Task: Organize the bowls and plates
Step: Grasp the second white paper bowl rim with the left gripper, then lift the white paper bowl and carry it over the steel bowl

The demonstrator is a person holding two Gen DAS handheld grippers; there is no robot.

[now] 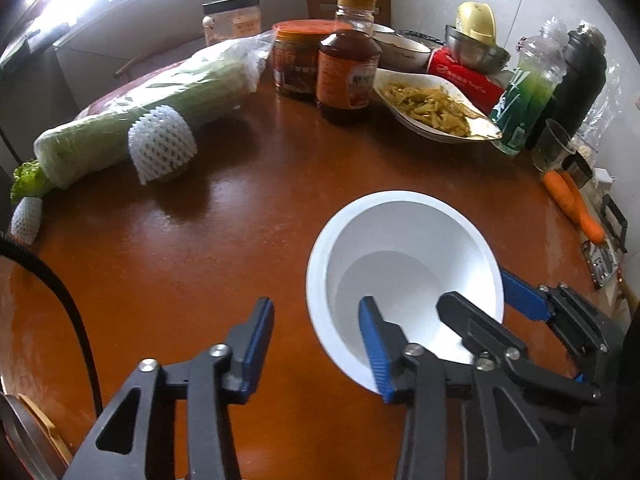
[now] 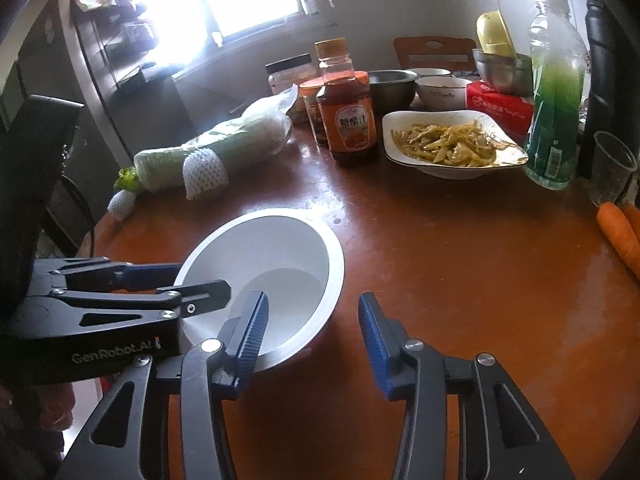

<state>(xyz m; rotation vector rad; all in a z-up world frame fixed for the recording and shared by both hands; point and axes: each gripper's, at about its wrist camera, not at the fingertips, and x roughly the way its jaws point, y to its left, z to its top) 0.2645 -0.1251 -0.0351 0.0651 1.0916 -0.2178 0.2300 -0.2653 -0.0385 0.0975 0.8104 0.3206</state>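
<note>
- Right now I see the bowl, white and empty, standing upright on the brown table, near its front edge
- My left gripper straddles the bowl's left rim: one finger is down inside the bowl, the other outside over the table
- Its fingers are part open; in the left view I see a strip of table between the outer finger and the bowl wall, so I read no grip
- My right gripper straddles the opposite rim the same way, one finger inside, one outside
- Its fingers are also part open, with table showing between the outer pad and the bowl, and nothing clamped
- Whether either inner finger touches the bowl's inside I cannot tell
- Behind the bowl, well apart, stand a sauce bottle and a dish of yellowish food
- A wrapped cabbage lies to the left, carrots at the right edge
</note>
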